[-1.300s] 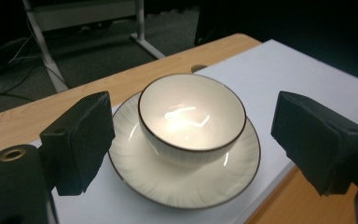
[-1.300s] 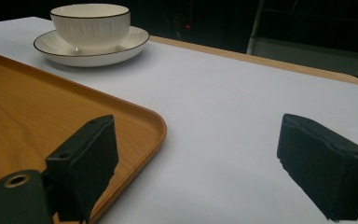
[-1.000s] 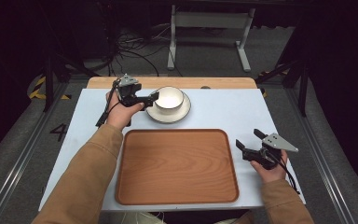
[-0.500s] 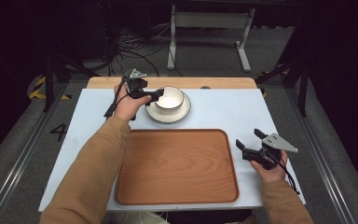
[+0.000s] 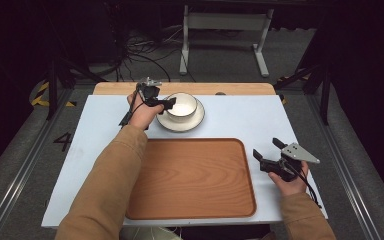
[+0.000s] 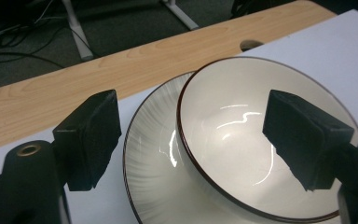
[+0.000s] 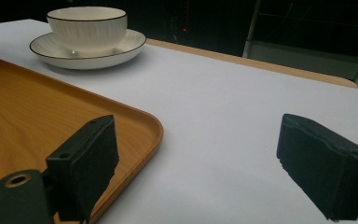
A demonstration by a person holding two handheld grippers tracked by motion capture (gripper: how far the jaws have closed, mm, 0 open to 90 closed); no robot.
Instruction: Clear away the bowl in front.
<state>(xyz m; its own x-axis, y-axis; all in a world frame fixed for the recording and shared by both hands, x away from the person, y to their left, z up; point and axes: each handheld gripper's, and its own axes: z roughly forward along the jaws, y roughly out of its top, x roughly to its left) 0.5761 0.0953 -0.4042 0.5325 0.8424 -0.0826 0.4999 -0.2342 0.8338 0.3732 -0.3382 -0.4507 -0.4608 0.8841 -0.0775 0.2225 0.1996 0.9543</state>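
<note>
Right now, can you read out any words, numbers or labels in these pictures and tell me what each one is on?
"4": a dark painted numeral on the grey floor, left of the table in the high view.
Nothing else carries text: the bowl, plate, tray and both tools are unmarked.

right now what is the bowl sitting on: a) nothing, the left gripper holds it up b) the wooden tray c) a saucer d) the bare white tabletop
c: the bowl rests on a saucer beyond the wooden tray, while the open left gripper straddles its rim.
</note>
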